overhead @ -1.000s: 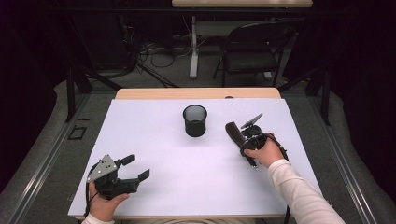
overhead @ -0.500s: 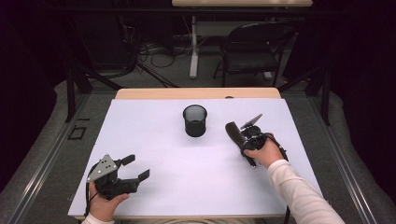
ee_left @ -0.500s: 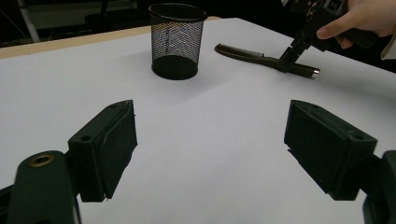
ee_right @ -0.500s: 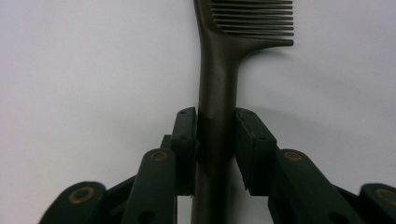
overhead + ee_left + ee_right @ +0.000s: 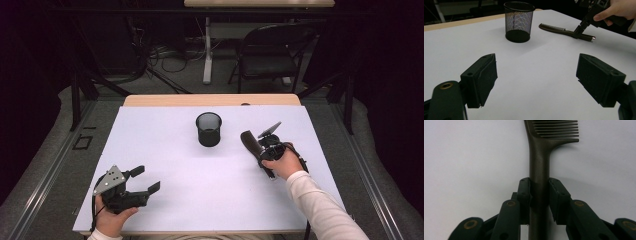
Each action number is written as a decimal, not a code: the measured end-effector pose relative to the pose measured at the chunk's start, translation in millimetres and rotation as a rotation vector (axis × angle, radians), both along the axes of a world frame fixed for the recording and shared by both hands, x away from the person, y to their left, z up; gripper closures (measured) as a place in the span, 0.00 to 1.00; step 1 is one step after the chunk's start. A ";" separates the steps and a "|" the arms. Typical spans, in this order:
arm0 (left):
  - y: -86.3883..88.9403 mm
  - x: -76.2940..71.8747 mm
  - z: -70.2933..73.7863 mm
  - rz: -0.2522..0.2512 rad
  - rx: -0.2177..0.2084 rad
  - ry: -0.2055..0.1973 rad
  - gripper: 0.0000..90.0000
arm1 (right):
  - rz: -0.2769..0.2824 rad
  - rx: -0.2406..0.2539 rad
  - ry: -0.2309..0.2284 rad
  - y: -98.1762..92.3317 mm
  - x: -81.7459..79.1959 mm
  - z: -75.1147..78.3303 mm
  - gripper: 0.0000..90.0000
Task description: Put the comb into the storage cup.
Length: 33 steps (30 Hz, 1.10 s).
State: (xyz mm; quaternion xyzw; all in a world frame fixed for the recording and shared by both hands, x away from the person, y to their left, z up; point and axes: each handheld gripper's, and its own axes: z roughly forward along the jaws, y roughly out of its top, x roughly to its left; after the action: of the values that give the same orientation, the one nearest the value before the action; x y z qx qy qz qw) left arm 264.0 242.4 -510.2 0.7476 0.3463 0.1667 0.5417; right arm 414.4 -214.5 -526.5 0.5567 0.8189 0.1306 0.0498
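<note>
Both jaws of the right gripper have just closed onto the comb handle, right of the mesh cup; lifting looks next. Left gripper waits wide open, empty, near-left.

A black mesh cup stands upright on the white surface. Behind the surface, a dark folding chair stands on the floor, near some cables.

On the tabletop the mesh cup stands mid-far; the comb lies just right of it, in my right tool; my left tool sits near-left.
</note>
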 end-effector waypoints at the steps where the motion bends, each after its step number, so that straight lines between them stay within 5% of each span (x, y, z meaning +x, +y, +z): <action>1: 0.0 0.1 0.0 0.000 0.001 0.000 0.19 | 0.003 0.002 -0.002 -0.3 0.3 -0.2 0.80; 14: -0.1 0.2 -0.4 -0.001 -0.001 0.000 0.19 | -0.011 0.009 0.010 -0.7 0.1 0.6 0.81; 20: -0.2 0.0 -0.3 0.000 0.002 0.002 0.19 | -0.009 0.039 -0.026 -3.0 -0.8 0.0 0.81; 24: -0.3 0.1 -0.5 0.000 0.000 0.002 0.19 | -0.012 0.024 -0.003 -4.8 -1.6 3.5 0.81; 26: -0.2 0.1 -0.5 0.001 0.000 0.002 0.19 | -0.016 0.078 -0.054 -5.5 -2.4 -1.0 0.81; 28: -0.4 0.1 -0.6 0.000 0.000 0.001 0.19 | -0.007 0.028 -0.013 -5.8 -2.6 3.8 0.81; 33: -0.3 0.0 -0.6 0.001 -0.001 0.002 0.19 | -0.009 0.070 -0.053 -5.8 -4.5 5.4 0.81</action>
State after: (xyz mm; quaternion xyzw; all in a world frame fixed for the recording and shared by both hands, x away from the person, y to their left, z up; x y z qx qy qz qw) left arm 264.1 242.1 -510.8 0.7471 0.3473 0.1663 0.5418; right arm 409.9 -220.4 -521.0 0.5580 0.8098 0.1736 0.0526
